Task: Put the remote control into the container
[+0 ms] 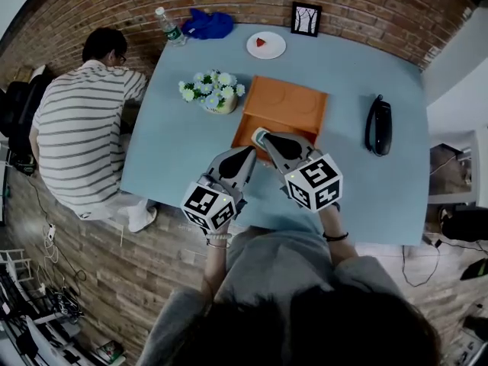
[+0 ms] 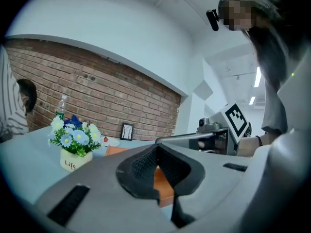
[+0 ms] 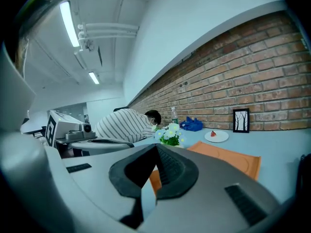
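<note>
A black, handset-shaped remote control (image 1: 379, 124) lies on the blue table (image 1: 183, 143) at the right, apart from both grippers. The orange tray-like container (image 1: 284, 107) sits mid-table; nothing shows inside it. My right gripper (image 1: 263, 138) is shut at the tray's front edge, its pads meeting with nothing between them (image 3: 156, 147). A small pale thing shows at its tip; I cannot tell what it is. My left gripper (image 1: 248, 155) is shut too, just left of the right one and short of the tray; its pads (image 2: 146, 164) hold nothing.
A pot of flowers (image 1: 213, 91) stands left of the tray. At the far edge are a white plate (image 1: 266, 45), a framed picture (image 1: 306, 19), a water bottle (image 1: 167, 26) and a blue cloth (image 1: 207, 25). A person in a striped shirt (image 1: 84, 120) sits at the table's left side.
</note>
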`<state>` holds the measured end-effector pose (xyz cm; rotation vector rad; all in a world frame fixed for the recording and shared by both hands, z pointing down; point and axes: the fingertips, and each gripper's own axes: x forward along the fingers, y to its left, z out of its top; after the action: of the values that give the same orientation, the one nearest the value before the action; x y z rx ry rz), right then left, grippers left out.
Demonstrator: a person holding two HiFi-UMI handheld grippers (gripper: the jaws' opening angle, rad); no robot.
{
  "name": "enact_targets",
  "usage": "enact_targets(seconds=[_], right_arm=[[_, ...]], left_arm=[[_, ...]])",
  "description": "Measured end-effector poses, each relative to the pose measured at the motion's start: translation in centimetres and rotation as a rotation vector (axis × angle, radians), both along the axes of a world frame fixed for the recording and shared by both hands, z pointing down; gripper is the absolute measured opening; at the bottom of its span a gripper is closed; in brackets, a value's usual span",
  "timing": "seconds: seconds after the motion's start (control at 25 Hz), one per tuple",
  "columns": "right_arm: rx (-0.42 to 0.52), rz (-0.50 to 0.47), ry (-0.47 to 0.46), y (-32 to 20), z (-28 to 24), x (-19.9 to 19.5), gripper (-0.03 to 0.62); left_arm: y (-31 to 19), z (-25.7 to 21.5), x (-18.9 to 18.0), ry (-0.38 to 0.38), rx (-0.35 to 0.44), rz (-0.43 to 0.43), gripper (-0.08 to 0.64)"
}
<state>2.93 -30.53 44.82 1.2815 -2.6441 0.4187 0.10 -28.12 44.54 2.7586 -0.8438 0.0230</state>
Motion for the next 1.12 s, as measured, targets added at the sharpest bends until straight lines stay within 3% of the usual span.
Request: enact_targets(seconds=[1.12], right_arm=[[0.092,0.047,-0.011,2.9,-0.7,0.1,-0.002]], left_arm=[[2.5,-1.1,0.2,-0.001,0.074,0.086,0.003]])
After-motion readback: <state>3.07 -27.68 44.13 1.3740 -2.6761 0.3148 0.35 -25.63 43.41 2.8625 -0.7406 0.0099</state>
